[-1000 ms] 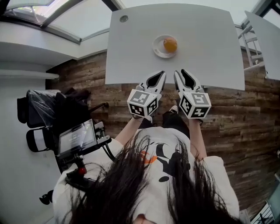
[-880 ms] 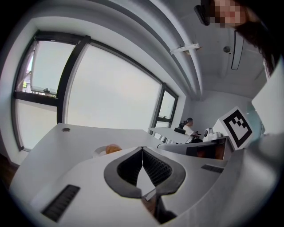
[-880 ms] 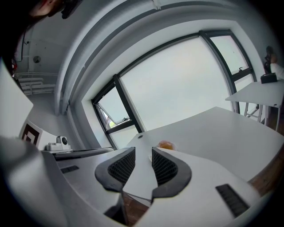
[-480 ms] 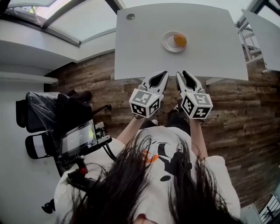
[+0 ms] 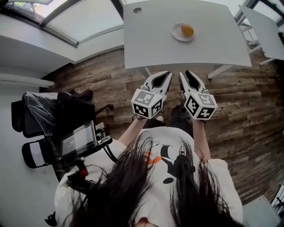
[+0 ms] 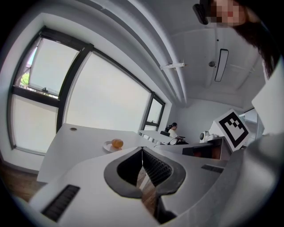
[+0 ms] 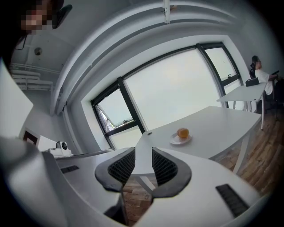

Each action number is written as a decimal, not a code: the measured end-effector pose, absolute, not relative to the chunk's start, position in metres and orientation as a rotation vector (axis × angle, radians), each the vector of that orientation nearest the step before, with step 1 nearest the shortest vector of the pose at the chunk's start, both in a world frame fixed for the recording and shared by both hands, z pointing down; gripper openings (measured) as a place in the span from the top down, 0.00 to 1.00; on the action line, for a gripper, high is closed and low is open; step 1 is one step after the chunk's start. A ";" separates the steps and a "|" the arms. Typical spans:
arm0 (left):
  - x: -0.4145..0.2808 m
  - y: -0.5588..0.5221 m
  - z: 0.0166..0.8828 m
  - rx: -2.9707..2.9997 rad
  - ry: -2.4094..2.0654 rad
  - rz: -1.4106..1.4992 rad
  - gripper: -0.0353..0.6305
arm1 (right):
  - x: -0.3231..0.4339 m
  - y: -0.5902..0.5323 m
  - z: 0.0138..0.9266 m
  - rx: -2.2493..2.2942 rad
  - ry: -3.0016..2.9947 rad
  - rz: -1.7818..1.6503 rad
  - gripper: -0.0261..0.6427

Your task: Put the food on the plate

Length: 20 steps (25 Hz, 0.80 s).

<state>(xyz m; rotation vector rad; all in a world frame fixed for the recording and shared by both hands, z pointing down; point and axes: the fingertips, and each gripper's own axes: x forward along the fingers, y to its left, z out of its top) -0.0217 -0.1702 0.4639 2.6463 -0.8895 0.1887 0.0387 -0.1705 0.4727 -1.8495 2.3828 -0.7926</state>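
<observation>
Head view looks down on a smooth, matte white table point(image 5: 151, 42) with rounded corners. A small round white plate point(image 5: 177, 32) sits about midway across the tabletop. The orange, glossy, rounded piece of food point(image 5: 187, 30) is already on the plate, resting toward one side of it. A little round grey grommet point(image 5: 137, 9) is set into the tabletop near a far corner (well apart from the plate).

Both grippers are held side by side short of the table's near edge, over rough brown wooden floor planks point(image 5: 106, 84). The left gripper point(image 5: 167, 74) is white moulded plastic with black ribbed pads. Its jaws are pressed together at the tips, and nothing is between them. The right gripper point(image 5: 183, 74) is of the same make and is also drawn closed. In the right gripper view only a thin slit remains between its pads, and it is empty. Each gripper carries a white cube with black square markers point(image 5: 145, 104) at the end farther from the table.
</observation>
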 end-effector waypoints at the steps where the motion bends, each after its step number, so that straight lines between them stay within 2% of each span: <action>1: -0.028 -0.164 0.465 2.644 -0.881 0.187 0.94 | 0.034 -0.164 0.472 -1.858 2.373 -0.793 0.78; 20: -0.068 -0.089 0.470 2.606 -0.813 0.151 0.94 | -0.007 -0.079 0.468 -1.945 2.329 -0.807 0.78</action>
